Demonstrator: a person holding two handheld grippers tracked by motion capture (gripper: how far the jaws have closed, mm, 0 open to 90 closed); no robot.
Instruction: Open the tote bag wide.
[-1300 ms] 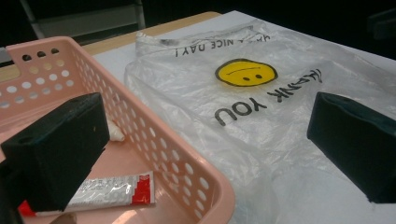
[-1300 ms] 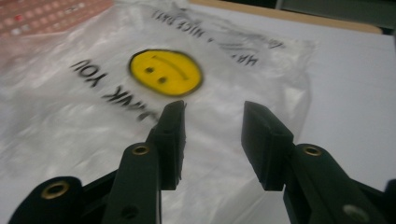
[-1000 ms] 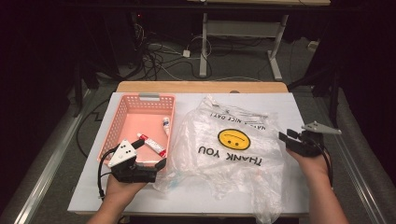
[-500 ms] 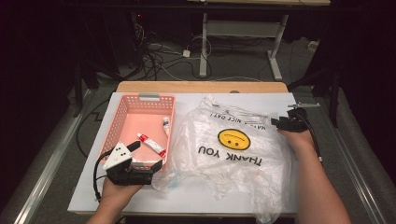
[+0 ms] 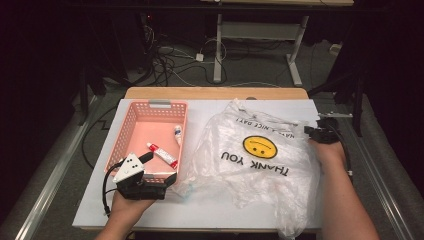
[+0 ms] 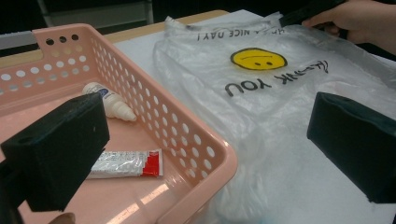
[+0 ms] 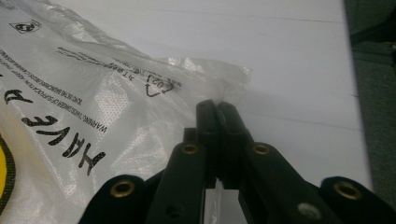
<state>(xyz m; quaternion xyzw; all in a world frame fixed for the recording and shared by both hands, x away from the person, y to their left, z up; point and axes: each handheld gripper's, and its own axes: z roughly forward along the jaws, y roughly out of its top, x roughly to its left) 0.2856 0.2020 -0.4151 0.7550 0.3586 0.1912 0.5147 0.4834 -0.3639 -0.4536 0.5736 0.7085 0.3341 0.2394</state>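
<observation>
A clear plastic bag printed with a yellow smiley and "THANK YOU" lies flat on the white table top. My right gripper is at its far right edge. In the right gripper view the jaws are pressed together with the bag's rim at their tips. My left gripper stands open at the near right corner of a pink basket. Its jaws straddle the basket wall and the bag. Inside the basket lie a red-and-white tube and a small white bottle.
The white board lies on a wooden table with dark floor and cables behind it. The other hand with its gripper appears at the top right of the left gripper view. Bare white surface lies in front of the basket and bag.
My right gripper has come in from off the table's right side to the bag's far right edge and shut there. The left gripper has shifted slightly toward the basket corner.
</observation>
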